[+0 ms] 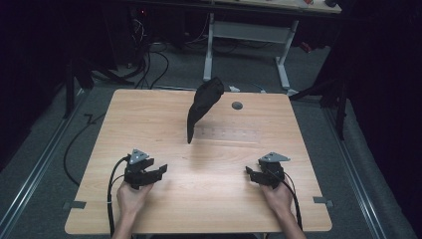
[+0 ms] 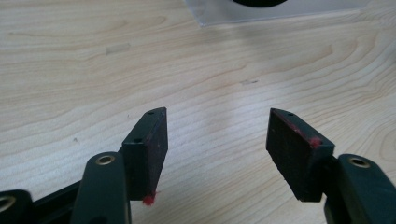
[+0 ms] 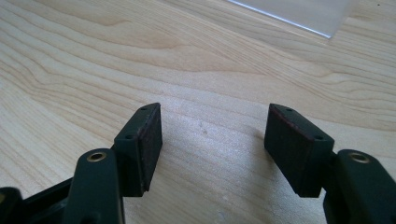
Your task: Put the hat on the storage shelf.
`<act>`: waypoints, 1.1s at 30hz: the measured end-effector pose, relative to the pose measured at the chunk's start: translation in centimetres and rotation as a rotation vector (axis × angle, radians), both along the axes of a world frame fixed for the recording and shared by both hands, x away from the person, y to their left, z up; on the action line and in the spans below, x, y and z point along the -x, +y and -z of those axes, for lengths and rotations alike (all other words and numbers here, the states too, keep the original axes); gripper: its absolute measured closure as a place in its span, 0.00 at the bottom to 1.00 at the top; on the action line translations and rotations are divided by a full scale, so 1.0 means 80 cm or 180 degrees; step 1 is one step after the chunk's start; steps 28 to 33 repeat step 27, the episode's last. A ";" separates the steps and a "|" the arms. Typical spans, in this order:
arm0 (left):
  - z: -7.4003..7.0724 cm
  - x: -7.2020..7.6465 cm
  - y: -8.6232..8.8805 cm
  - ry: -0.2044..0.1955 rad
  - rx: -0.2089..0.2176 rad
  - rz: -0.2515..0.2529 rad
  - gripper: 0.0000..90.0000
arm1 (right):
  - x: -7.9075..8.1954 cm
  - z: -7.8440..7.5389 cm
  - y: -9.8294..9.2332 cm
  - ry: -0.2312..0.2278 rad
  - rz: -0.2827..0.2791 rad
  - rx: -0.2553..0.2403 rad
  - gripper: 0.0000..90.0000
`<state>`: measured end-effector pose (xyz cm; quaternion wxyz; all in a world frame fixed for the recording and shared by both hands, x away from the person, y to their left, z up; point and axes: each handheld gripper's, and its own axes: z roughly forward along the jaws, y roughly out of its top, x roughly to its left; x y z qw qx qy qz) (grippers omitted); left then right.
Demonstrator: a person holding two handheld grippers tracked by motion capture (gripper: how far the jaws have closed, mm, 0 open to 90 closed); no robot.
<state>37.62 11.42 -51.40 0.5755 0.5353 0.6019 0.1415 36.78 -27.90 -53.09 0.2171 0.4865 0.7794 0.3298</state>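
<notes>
Your left gripper (image 1: 158, 171) and right gripper (image 1: 251, 174) both have their jaws spread with nothing between them, low over the wooden table (image 1: 209, 199). A black cloth (image 1: 201, 105) stands bunched up mid-table, well beyond both.

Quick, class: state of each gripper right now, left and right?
Left gripper: open, black jaws apart over the light wooden table, holding nothing.
Right gripper: open, holding nothing.

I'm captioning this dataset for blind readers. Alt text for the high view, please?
A person's hands hold the left gripper and right gripper, both open, low over a wooden table. A black cloth stands peaked at the far side.
</notes>
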 end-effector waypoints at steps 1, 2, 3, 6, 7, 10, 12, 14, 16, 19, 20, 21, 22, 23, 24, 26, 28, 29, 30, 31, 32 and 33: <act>0.002 0.000 0.000 0.0000 -0.0009 -0.0020 0.43 | 0.000 0.000 0.000 0.0000 0.0002 0.0000 0.41; 0.005 0.000 0.000 0.0006 -0.0032 -0.0030 0.43 | 0.000 0.000 0.000 0.0000 0.0001 0.0001 0.41; 0.007 -0.001 0.001 0.0008 -0.0061 -0.0039 0.43 | 0.000 0.000 0.000 0.0000 0.0000 0.0000 0.41; 0.016 -0.002 0.001 0.0017 -0.0154 -0.0078 0.43 | 0.000 0.000 0.000 0.0000 0.0002 0.0000 0.41; 0.020 -0.003 0.001 0.0024 -0.0194 -0.0092 0.43 | 0.000 0.000 0.000 0.0000 0.0003 0.0000 0.41; 0.030 -0.004 0.003 0.0045 -0.0307 -0.0121 0.43 | 0.000 0.000 0.000 0.0000 0.0002 0.0001 0.41; 0.034 -0.005 0.003 0.0017 -0.0331 -0.0158 0.43 | 0.000 0.000 0.000 0.0000 0.0002 0.0000 0.41; 0.036 -0.006 0.004 -0.0004 -0.0373 -0.0185 0.43 | 0.000 0.000 0.000 -0.0001 0.0001 0.0001 0.41; 0.038 -0.006 0.003 -0.0050 -0.0445 -0.0193 0.43 | 0.000 0.000 0.000 0.0000 0.0002 0.0001 0.41; 0.041 -0.005 0.001 -0.0111 -0.0512 -0.0194 0.41 | 0.000 0.000 0.000 0.0000 0.0000 0.0000 0.41; 0.041 -0.005 0.001 -0.0109 -0.0511 -0.0190 0.40 | 0.000 0.000 0.000 0.0000 0.0000 0.0000 0.41; 0.041 -0.005 0.001 -0.0102 -0.0512 -0.0183 0.39 | 0.000 0.000 0.000 0.0000 0.0000 0.0000 0.41; 0.041 -0.005 0.001 -0.0099 -0.0510 -0.0176 0.38 | 0.000 0.000 0.000 -0.0001 0.0000 0.0000 0.41; 0.041 -0.005 0.001 -0.0099 -0.0512 -0.0171 0.38 | 0.000 0.000 0.000 0.0000 0.0002 0.0000 0.41; 0.041 -0.005 0.001 -0.0098 -0.0508 -0.0171 0.37 | 0.000 0.000 0.000 -0.0004 -0.0002 0.0004 0.41; 0.041 -0.005 0.001 -0.0096 -0.0508 -0.0167 0.37 | 0.000 0.000 0.000 -0.0001 0.0002 0.0000 0.41; 0.041 -0.005 0.001 -0.0095 -0.0507 -0.0169 0.37 | 0.000 0.000 0.000 -0.0001 0.0000 0.0000 0.41; 0.041 -0.005 0.001 -0.0095 -0.0507 -0.0169 0.37 | 0.000 0.000 0.000 -0.0001 0.0000 0.0000 0.41; 0.041 -0.005 0.001 -0.0095 -0.0507 -0.0169 0.37 | 0.000 0.000 0.000 -0.0001 0.0000 0.0000 0.41; 0.041 -0.005 0.001 -0.0095 -0.0507 -0.0169 0.37 | 0.000 0.000 0.000 -0.0001 0.0000 0.0000 0.41; 0.041 -0.005 0.001 -0.0095 -0.0507 -0.0169 0.37 | 0.000 0.000 0.000 -0.0001 0.0000 0.0000 0.41; 0.041 -0.005 0.001 -0.0095 -0.0507 -0.0169 0.37 | 0.000 0.000 0.000 -0.0001 0.0000 0.0000 0.41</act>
